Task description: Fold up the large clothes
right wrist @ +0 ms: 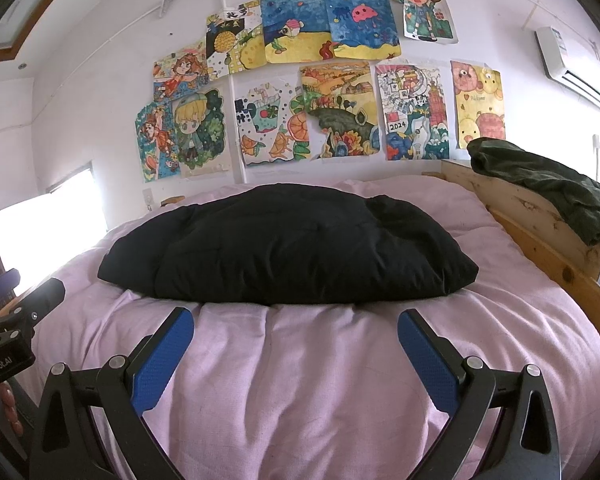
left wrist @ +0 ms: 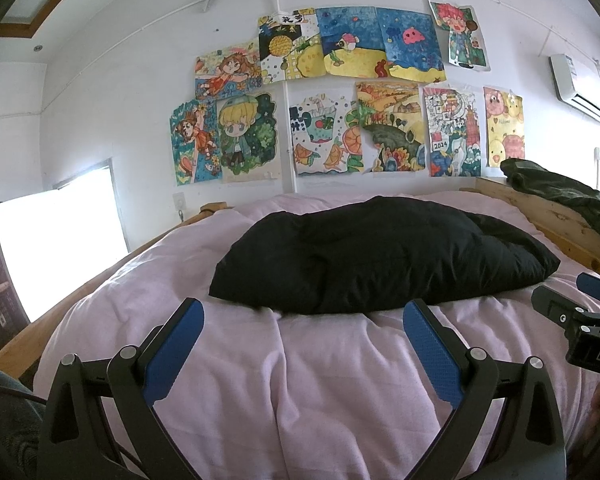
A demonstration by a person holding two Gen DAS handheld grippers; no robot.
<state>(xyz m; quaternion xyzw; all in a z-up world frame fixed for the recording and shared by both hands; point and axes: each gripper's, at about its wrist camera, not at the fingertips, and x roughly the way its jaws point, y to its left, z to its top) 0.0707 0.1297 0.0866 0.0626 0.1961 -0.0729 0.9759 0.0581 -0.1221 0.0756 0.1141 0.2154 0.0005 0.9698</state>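
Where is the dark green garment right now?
The dark green garment is draped over the wooden bed rail on the right in both views, beyond the black padded jacket.

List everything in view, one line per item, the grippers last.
black garment: one, black, bundled mid-bed on the cover
bed cover: one, pale pink, over the bed
bed frame: one, light wood, around the mattress
dark green garment: one, draped on the frame's right end
drawings: about eleven, multicoloured, on the wall
air conditioner: one, white, high right
left gripper: one, black with blue pads, open, above the cover
right gripper: one, same colours, open, above the cover
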